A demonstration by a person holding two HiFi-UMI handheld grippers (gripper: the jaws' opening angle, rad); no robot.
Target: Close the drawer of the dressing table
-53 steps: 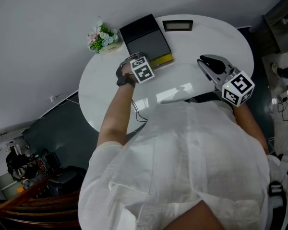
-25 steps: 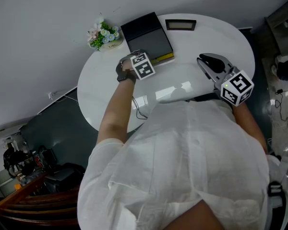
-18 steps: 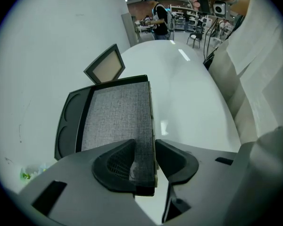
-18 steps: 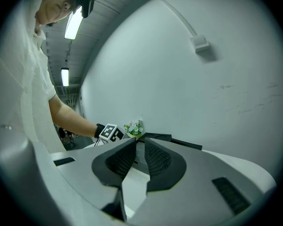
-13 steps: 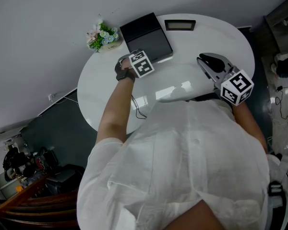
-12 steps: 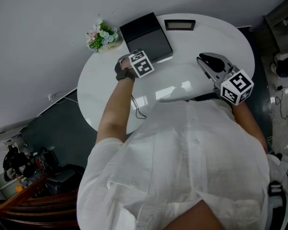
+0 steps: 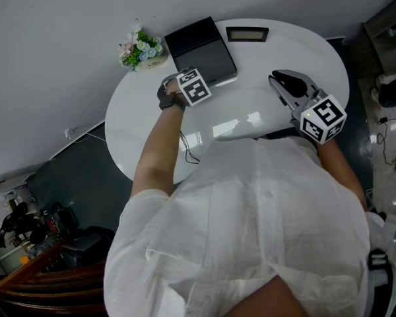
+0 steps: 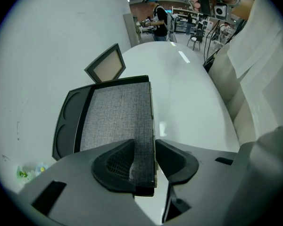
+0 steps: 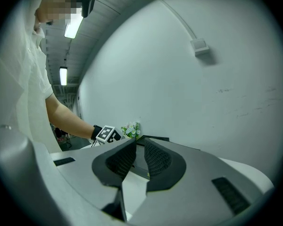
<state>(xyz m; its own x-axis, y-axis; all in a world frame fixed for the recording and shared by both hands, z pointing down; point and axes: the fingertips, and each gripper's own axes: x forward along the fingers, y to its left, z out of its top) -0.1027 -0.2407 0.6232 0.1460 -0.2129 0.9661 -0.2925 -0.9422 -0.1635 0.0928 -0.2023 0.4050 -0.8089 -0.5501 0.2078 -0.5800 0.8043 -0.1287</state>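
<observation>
Pinches the grey-topped box near the table's far edge with just-closed left gripper; holds right gripper slightly spread, empty.

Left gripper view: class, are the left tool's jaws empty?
No: the left tool, whose jaws have just been closing, grips the grey box by its near edge.

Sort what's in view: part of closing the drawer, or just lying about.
In the job: grey box; left gripper, jaws just closed on its edge.
Lying about: flowers; small frame; right gripper, empty, jaws slightly apart.
</observation>
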